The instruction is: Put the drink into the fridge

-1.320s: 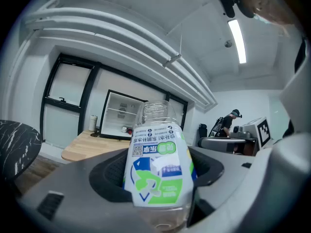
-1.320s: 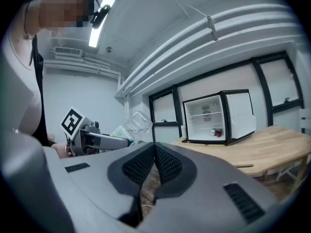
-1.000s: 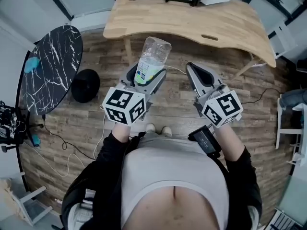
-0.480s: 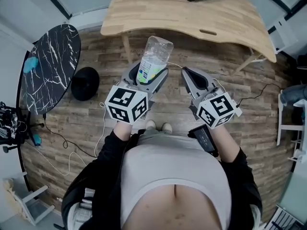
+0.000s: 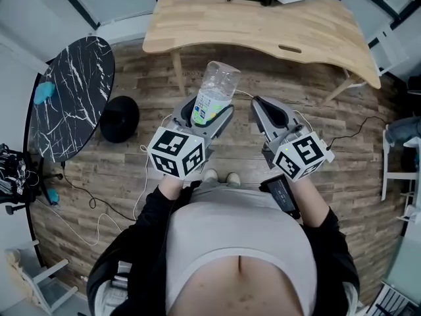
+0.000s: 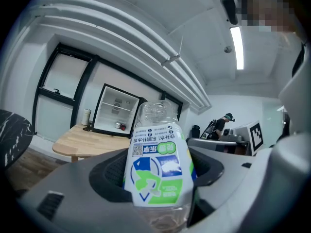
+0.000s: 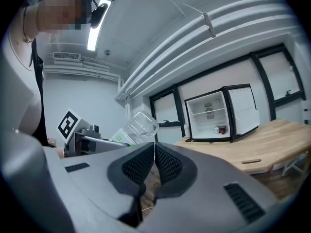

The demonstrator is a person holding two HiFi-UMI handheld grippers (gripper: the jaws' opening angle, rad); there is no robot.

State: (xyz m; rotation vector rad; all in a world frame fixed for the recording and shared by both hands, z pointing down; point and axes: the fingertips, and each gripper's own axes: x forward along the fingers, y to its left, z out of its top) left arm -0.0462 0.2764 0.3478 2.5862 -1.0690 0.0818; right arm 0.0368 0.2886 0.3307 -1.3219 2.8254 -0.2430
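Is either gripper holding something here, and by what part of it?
The left gripper clamps the drink bottle around its labelled midsection, with its clear end sticking out past the jaws. The right gripper has its jaws together and holds nothing.

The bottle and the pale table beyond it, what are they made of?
Bottle: clear, glossy plastic by the look; you can see through it above the printed green, blue and white label.
Table: pale wood with a matte finish and faint grain lines, though it could be veneer.
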